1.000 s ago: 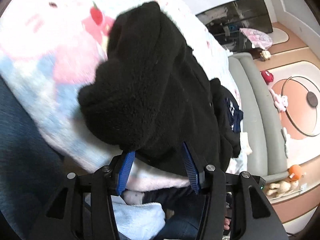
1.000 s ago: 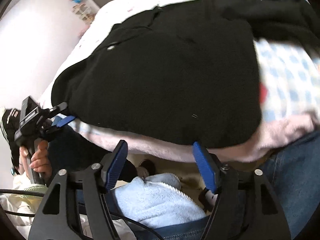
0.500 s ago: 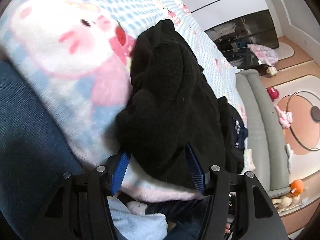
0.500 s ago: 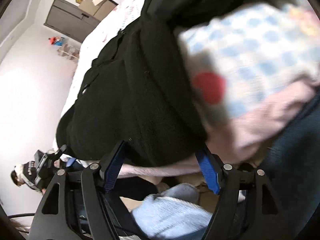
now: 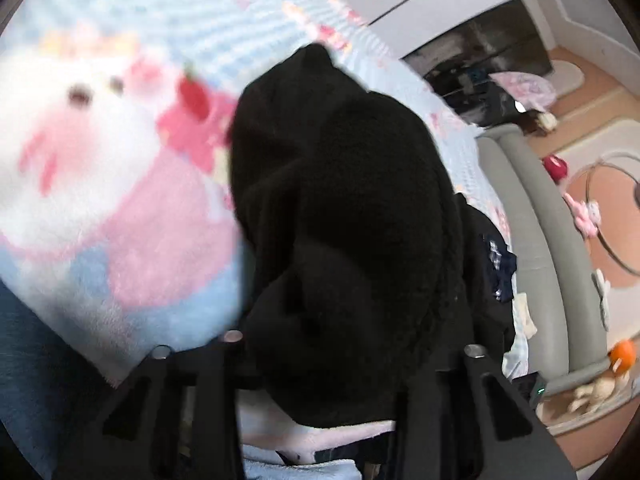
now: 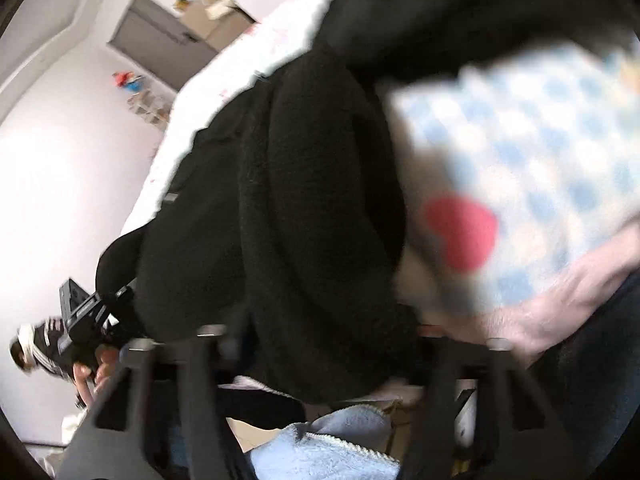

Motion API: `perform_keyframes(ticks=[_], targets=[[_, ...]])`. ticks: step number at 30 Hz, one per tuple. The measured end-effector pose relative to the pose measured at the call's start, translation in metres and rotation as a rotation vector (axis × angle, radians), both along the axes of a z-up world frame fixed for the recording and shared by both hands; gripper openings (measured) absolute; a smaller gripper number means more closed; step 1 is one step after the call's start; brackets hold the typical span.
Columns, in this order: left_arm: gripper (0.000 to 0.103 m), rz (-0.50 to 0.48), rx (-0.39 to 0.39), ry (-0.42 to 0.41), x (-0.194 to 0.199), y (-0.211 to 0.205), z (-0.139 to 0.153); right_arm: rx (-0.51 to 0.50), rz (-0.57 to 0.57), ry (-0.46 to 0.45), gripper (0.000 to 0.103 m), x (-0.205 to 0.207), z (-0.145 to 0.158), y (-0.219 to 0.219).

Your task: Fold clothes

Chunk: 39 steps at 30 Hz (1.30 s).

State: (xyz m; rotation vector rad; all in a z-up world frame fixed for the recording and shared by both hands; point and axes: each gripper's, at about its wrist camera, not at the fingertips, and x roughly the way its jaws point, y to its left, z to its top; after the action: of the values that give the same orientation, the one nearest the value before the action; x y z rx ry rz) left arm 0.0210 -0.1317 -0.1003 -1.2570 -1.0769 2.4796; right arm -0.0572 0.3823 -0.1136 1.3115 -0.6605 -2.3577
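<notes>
A black fleece garment lies bunched on a blue-and-pink cartoon blanket. In the left wrist view its near end fills the space between my left gripper's jaws and hides the pads. In the right wrist view the same fleece drapes into my right gripper, and its pads are hidden too. Both views are blurred. The left gripper, in a hand, also shows at the left edge of the right wrist view.
A pile of dark clothes lies to the right on the bed. A grey padded bed edge runs beyond it, with toys on the floor. A light blue towel and jeans are below the grippers.
Both grippers have pushed forward into the fleece, so it now covers the blue pads that showed earlier. The right view has swung left, and the fleece is more bunched.
</notes>
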Motion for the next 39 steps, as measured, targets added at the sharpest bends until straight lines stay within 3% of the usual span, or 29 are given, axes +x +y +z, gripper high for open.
perform_keyframes(ticks=[4,10,18,23,29,33,35,37,39], targets=[[0.026,-0.027,-0.032,0.022,0.011,0.0,0.04,0.015,0.056,0.109,0.038,0.018,0.051,-0.01],[0.027,-0.138,-0.04,-0.04,0.042,-0.01,0.087,-0.023,0.132,0.078,0.037,0.061,0.08,-0.012],[0.03,-0.18,-0.015,-0.182,0.053,-0.007,0.049,-0.014,0.121,-0.068,0.039,0.059,0.049,-0.004],[0.031,-0.188,0.091,-0.183,0.046,-0.02,0.045,-0.048,0.12,-0.072,0.042,0.053,0.051,0.0],[0.04,-0.251,0.115,-0.119,0.002,-0.023,0.075,-0.153,0.12,-0.015,0.046,0.028,0.073,0.011],[0.067,-0.302,0.16,-0.053,-0.061,-0.025,0.094,-0.186,0.102,0.069,0.058,-0.025,0.096,0.011],[0.069,-0.267,0.177,-0.026,-0.101,-0.032,0.093,-0.194,0.047,0.101,0.062,-0.06,0.1,0.01],[0.069,-0.179,0.178,-0.053,-0.13,-0.044,0.089,-0.19,-0.026,0.116,0.063,-0.092,0.102,0.01],[0.069,-0.12,0.15,0.0,-0.141,-0.056,0.093,-0.144,-0.103,0.123,0.064,-0.112,0.107,0.009]])
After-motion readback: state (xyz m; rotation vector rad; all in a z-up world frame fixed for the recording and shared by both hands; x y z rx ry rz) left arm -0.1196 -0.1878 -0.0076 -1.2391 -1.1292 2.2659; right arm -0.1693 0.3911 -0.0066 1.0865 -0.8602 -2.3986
